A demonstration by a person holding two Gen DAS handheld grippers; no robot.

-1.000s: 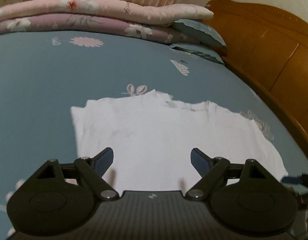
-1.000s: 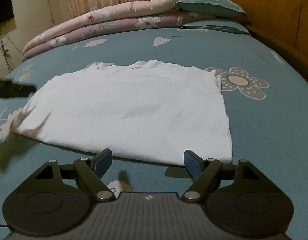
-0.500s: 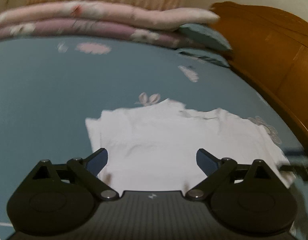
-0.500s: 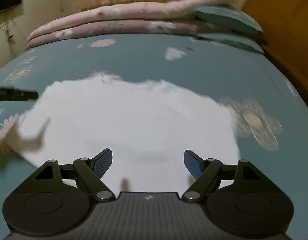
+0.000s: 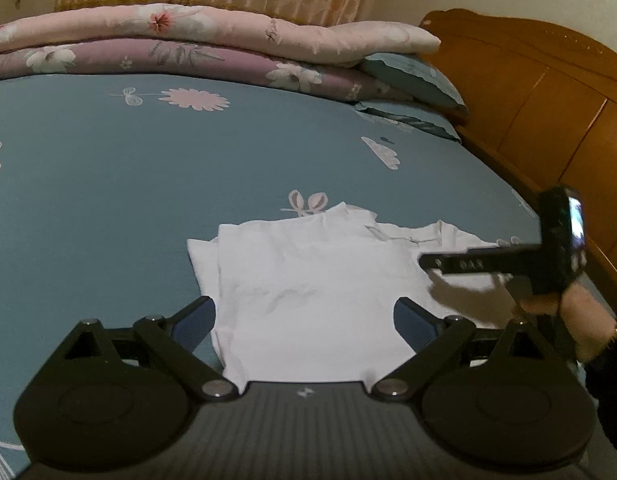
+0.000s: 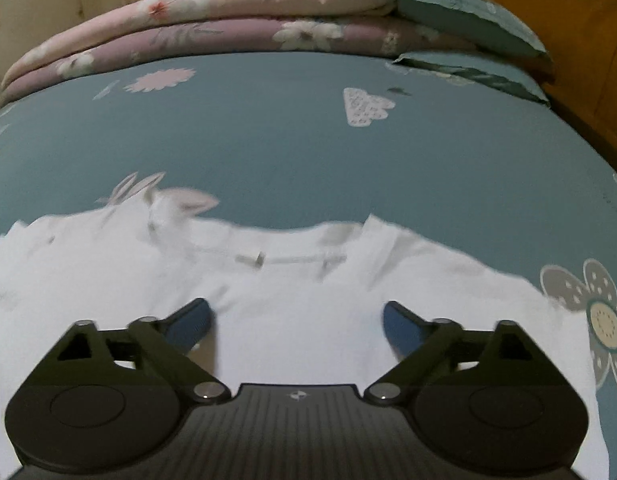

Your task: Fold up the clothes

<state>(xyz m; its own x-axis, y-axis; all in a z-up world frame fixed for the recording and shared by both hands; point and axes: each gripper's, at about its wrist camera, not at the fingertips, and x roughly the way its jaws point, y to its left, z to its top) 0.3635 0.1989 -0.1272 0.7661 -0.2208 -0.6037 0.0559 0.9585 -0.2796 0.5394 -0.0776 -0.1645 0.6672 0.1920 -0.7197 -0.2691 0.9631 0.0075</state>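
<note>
A white T-shirt (image 5: 308, 280) lies folded flat on the blue bedsheet, its collar at the far edge. My left gripper (image 5: 304, 320) is open over the shirt's left near part, with nothing between its blue pads. In the right wrist view the same white T-shirt (image 6: 292, 292) fills the lower half, collar (image 6: 300, 258) just ahead. My right gripper (image 6: 296, 324) is open above the shirt's middle and holds nothing. From the left wrist view the right gripper (image 5: 468, 264) shows from the side above the shirt's right edge, held by a hand (image 5: 584, 316).
The blue flowered bedsheet (image 5: 148, 184) spreads wide to the left and far side. Folded pink and purple quilts (image 5: 188, 44) and teal pillows (image 6: 468, 16) lie stacked at the far end. A wooden headboard (image 5: 548, 100) runs along the right.
Both grippers have pulled back and risen above the shirt. The right gripper has swung left from the shirt's near edge to over its middle, facing the collar. Both stay open.
</note>
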